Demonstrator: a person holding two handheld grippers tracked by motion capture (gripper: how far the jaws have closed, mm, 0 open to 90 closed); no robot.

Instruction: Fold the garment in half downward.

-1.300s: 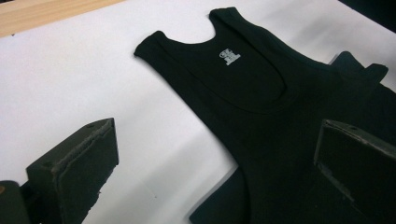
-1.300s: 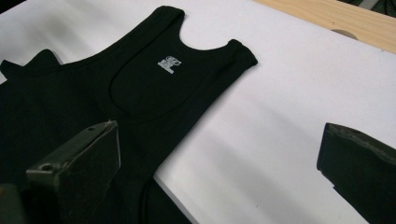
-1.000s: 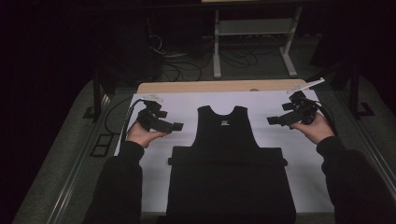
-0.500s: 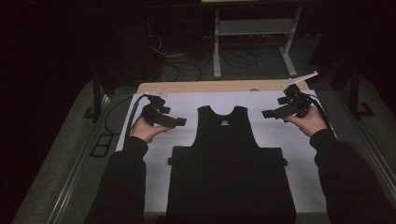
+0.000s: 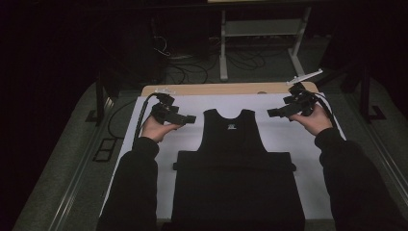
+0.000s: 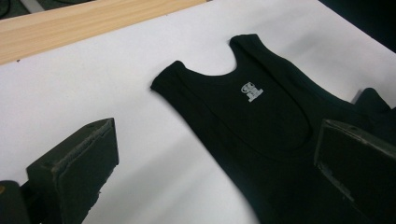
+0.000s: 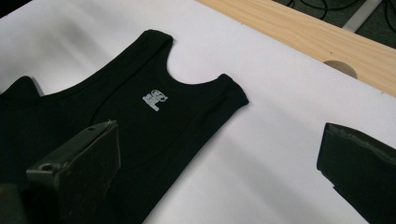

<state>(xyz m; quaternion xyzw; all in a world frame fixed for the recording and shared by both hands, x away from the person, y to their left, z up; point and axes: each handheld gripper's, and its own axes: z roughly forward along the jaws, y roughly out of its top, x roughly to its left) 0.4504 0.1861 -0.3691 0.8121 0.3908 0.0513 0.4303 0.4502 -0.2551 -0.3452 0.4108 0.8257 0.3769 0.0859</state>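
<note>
A black sleeveless cotton vest (image 5: pixel 235 159) lies flat on the white-covered desk (image 5: pixel 192 134), its lower half folded up across the middle, shoulder straps pointing away from the person. It looks light, limp and soft, so each strap top is probably the best hold. The left gripper (image 5: pixel 190 118) and right gripper (image 5: pixel 270 112) hover beside the straps, jaws wide apart and empty. Since half a second ago both have edged slightly inward.

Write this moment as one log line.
left tool: open | right tool: open | black sleeveless fabric top: flat, untouched, between tools
</note>
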